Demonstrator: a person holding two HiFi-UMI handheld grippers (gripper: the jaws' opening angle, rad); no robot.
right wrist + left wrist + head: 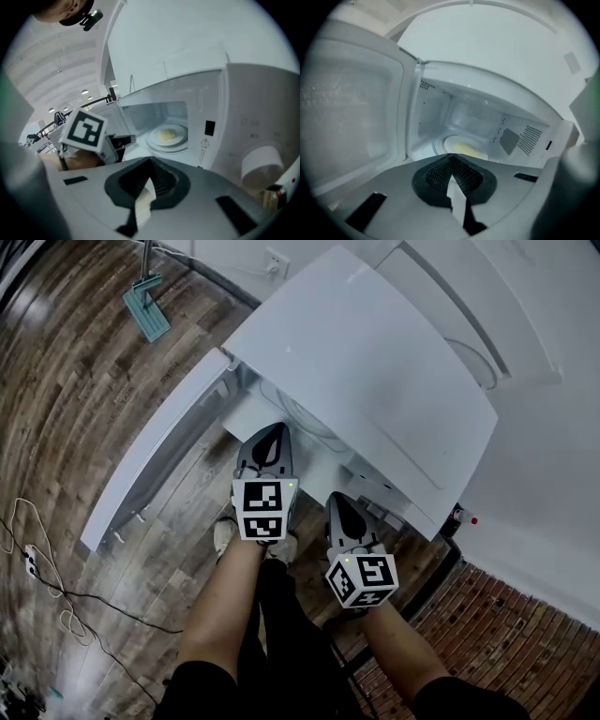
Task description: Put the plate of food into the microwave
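Observation:
The white microwave (375, 362) stands with its door (155, 451) swung open to the left. Inside it, a white plate (168, 136) with pale yellow food sits on the turntable; the left gripper view shows the same plate (461, 149) deep in the cavity. My left gripper (267, 446) hangs just outside the opening, jaws shut with nothing between them, and so it looks from its own camera (451, 158). My right gripper (339, 507) is lower and to the right, in front of the microwave's control side, also shut and empty (151, 163). The plate is hidden in the head view.
The open door juts out over the wooden floor at the left. A teal floor tool (145, 307) lies at the back left, and cables (37, 568) trail at the left edge. A white roll (261, 164) stands right of the microwave. Brickwork (469, 634) runs at lower right.

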